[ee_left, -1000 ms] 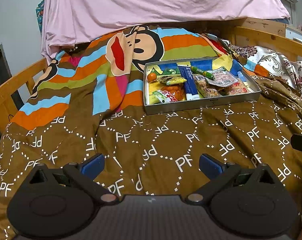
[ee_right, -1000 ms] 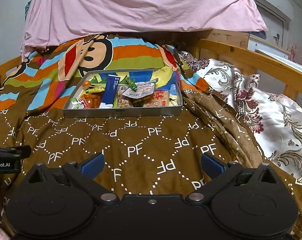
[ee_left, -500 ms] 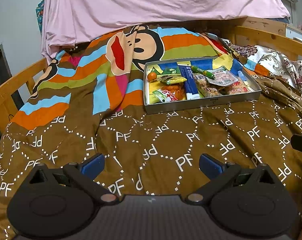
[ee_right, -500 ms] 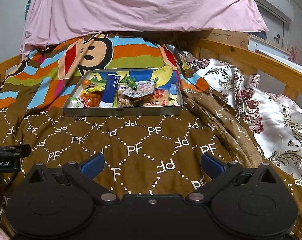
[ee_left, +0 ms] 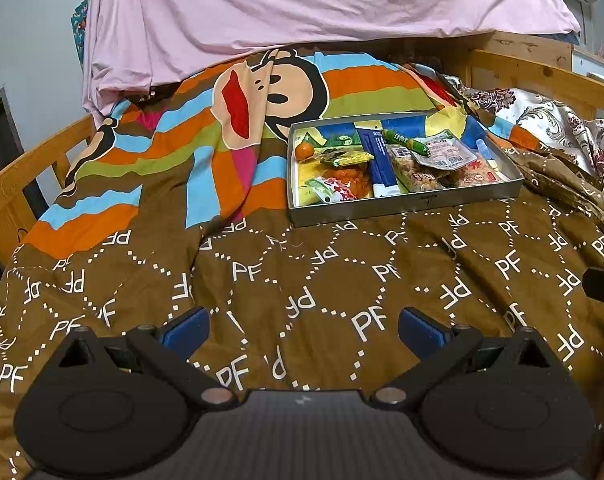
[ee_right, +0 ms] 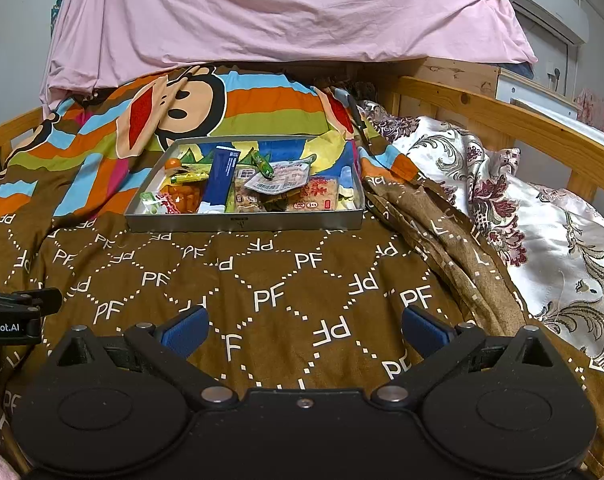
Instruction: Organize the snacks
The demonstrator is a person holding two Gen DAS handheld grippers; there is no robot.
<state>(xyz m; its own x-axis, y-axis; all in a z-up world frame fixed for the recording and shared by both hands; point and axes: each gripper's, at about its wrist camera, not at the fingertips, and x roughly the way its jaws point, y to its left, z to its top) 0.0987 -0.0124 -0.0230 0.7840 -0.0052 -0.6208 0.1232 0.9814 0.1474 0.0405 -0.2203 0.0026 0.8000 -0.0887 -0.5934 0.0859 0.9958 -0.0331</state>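
Hand-held gripper [ee_right: 304, 330] spread, empty; snack tray [ee_right: 243, 224] well ahead.

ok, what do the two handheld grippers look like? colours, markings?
Both alike: left gripper and right gripper have matte black bodies with round side discs, silver pivot screws and blue ribbed finger pads. White "Robot.AI" lettering shows on the left gripper's side.

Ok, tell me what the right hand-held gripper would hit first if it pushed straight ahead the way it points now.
Probably the brown PF-print blanket, which fills the open gap ahead of the right hand-held gripper. If it clears the fabric, the grey snack tray comes next; depth is unclear.
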